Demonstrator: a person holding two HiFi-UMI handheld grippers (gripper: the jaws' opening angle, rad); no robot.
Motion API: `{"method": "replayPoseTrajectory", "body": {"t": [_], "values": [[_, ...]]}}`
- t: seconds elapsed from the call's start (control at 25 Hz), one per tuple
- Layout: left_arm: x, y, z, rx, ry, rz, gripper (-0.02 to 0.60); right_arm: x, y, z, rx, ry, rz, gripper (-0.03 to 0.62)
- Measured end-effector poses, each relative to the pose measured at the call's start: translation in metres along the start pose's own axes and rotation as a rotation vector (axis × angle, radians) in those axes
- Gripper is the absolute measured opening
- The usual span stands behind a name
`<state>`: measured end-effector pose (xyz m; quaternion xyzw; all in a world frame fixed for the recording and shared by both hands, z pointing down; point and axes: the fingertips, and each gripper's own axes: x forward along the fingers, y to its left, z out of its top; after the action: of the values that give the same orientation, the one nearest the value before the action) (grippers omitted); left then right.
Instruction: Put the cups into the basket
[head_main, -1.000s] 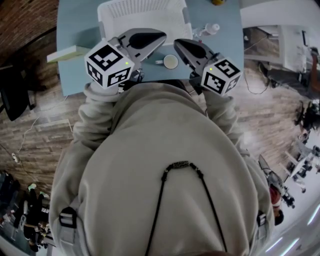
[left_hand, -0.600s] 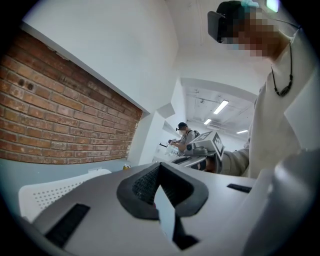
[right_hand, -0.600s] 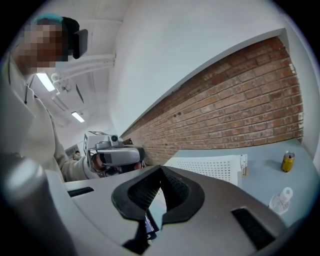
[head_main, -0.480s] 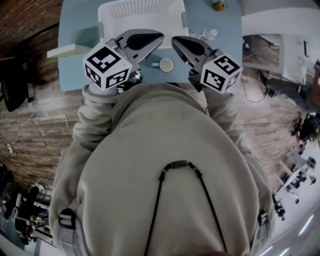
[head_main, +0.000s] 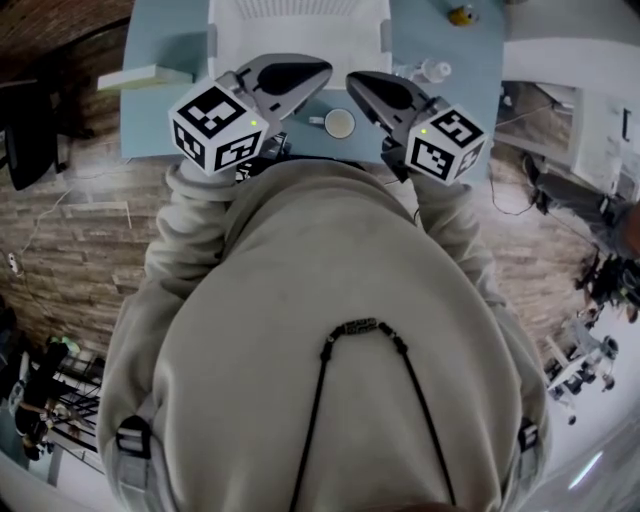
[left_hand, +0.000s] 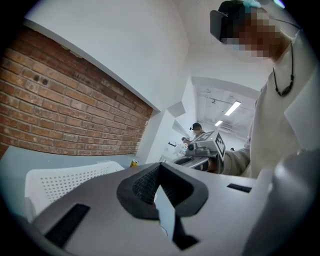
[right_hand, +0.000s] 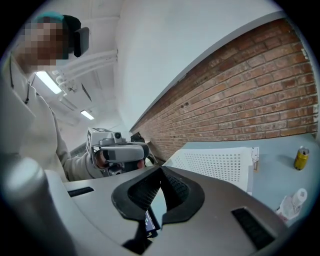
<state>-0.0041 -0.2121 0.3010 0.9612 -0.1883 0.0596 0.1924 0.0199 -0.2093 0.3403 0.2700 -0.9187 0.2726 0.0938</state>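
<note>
White cup (head_main: 340, 123) sits at the near edge of the blue surface (head_main: 160, 120), between my left gripper (head_main: 322, 70) and right gripper (head_main: 353, 79), both jaws closed and empty. The basket (head_main: 300, 30) stands just beyond, with bare surface on either side.

No lettering I can read here — my left cube (head_main: 218, 128) and right cube (head_main: 445, 145) bear only black-and-white square patterns.
</note>
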Motion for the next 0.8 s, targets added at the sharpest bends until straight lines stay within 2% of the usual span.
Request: {"method": "replayPoseTrajectory", "body": {"t": [0.28,0.6,0.8], "values": [[0.002,0.010,-0.014,-0.041,0.018,0.018,-0.003,0.015,-0.001,-0.013,0.022,0.036,0.032,0.012],[0.015,0.012,-0.027,-0.110,0.012,-0.001,-0.003,0.007,-0.017,-0.031,0.059,0.042,0.011,0.012],[0.023,0.010,-0.038,-0.116,0.043,-0.005,-0.003,-0.003,-0.027,-0.040,0.086,0.045,-0.005,0.012]]}}
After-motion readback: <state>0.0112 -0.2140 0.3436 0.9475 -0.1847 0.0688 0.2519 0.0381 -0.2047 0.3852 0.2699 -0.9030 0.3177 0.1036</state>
